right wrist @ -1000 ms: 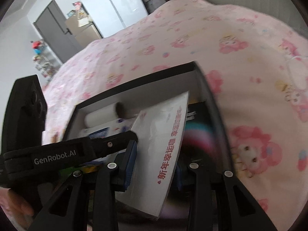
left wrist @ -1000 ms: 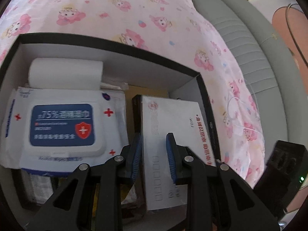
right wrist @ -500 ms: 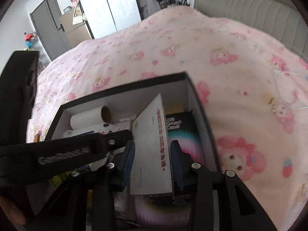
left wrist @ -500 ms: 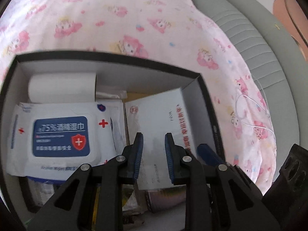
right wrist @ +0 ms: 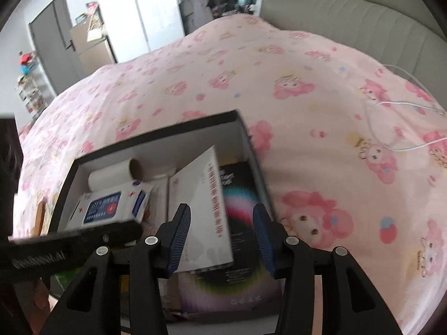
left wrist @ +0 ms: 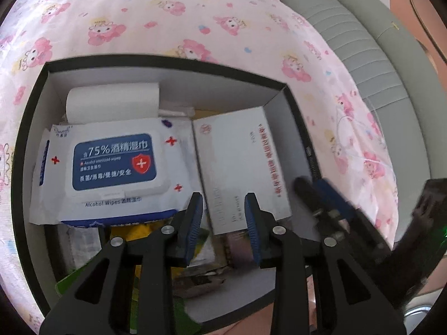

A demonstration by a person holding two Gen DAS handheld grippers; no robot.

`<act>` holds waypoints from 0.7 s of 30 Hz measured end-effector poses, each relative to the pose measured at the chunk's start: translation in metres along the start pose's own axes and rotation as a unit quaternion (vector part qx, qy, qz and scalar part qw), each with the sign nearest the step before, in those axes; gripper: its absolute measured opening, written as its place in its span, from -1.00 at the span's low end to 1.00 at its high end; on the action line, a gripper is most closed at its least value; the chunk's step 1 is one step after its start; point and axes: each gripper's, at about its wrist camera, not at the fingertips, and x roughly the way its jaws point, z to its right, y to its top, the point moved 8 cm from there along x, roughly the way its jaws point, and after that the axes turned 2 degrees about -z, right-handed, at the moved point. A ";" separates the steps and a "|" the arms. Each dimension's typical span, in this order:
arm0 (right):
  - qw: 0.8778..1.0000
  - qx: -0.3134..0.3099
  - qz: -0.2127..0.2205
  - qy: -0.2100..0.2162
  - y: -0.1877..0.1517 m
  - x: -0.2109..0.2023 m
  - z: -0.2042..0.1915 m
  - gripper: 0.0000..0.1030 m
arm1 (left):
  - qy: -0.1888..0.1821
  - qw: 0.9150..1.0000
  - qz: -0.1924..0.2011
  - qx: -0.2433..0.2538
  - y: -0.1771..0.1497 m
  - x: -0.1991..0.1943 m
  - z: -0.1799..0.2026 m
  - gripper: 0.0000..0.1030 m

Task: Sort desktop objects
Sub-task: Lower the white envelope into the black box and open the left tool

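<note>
Grippers hover over an open black box (left wrist: 167, 62) with white inner walls, which sits on a bed covered by a pink cartoon-print sheet (left wrist: 195, 8). The left gripper (left wrist: 223, 220) has its blue-padded fingers apart with nothing between them, poised above the near end of a white envelope (left wrist: 237, 162) printed with red characters along one edge. The right gripper (right wrist: 222, 237) is also spread wide and empty, above the same envelope (right wrist: 201, 203), which leans tilted inside the box over a black booklet with a rainbow pattern (right wrist: 243, 206) at the right wall. To the left of the envelope lies a white pack of alcohol wipes (left wrist: 111, 167) with a blue label and red crosses, and behind that pack a white paper roll (left wrist: 111, 103) lies on its side against the far wall. Yellow and green items, too blurred to identify, show under the wipes at the near end. A grey padded headboard (left wrist: 363, 55) runs along the bed's right side.
</note>
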 end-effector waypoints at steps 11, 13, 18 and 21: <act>1.000 0.015 0.009 -0.004 0.003 -0.004 0.006 -0.16 | 0.053 0.995 -0.065 0.061 -0.028 0.031 0.009 -0.42; 1.000 0.013 0.003 -0.001 0.002 -0.002 0.003 -0.16 | 0.057 0.994 -0.067 0.062 -0.028 0.038 0.007 -0.45; 1.000 0.021 -0.014 0.009 -0.003 0.003 0.002 -0.15 | 0.080 0.992 -0.060 0.084 -0.019 0.044 0.011 -0.45; 0.999 0.033 -0.016 0.009 -0.003 0.003 0.005 -0.15 | 0.097 0.990 -0.056 0.090 -0.012 0.048 0.007 -0.46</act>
